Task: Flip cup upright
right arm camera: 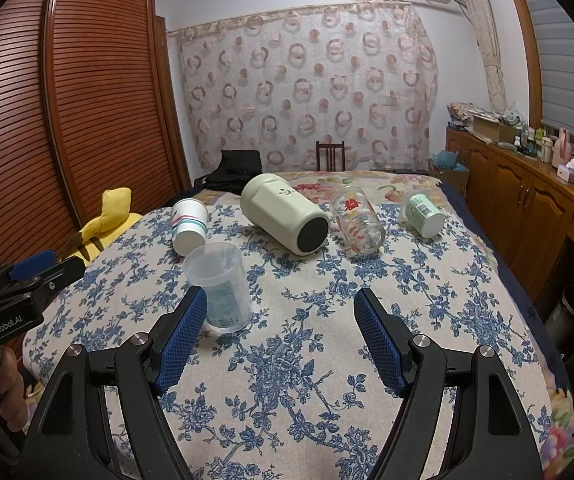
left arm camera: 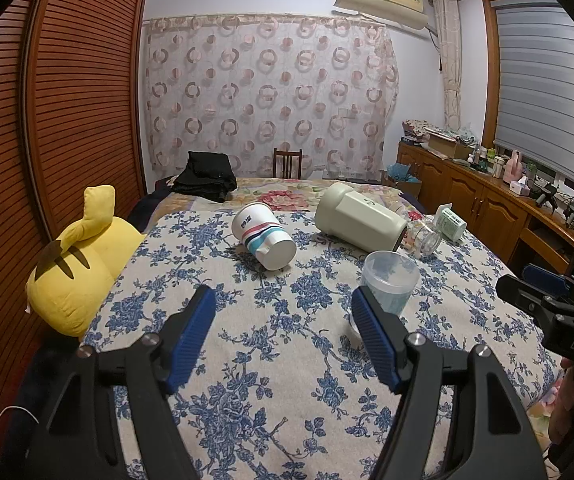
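A clear plastic cup (left arm camera: 389,280) (right arm camera: 219,284) stands upright on the floral blanket, mouth up. A white striped paper cup (left arm camera: 263,236) (right arm camera: 189,226), a cream flask (left arm camera: 357,216) (right arm camera: 285,214), a printed glass (left arm camera: 425,240) (right arm camera: 359,220) and a green-labelled cup (left arm camera: 453,222) (right arm camera: 423,210) all lie on their sides behind it. My left gripper (left arm camera: 283,304) is open and empty, its right finger just in front of the clear cup. My right gripper (right arm camera: 281,304) is open and empty, the clear cup beside its left finger.
A yellow plush toy (left arm camera: 83,264) lies at the bed's left edge by the slatted wardrobe (left arm camera: 47,120). Black clothing (left arm camera: 207,176) and a chair (left arm camera: 287,162) are at the far end. A wooden cabinet (left arm camera: 487,196) with clutter runs along the right.
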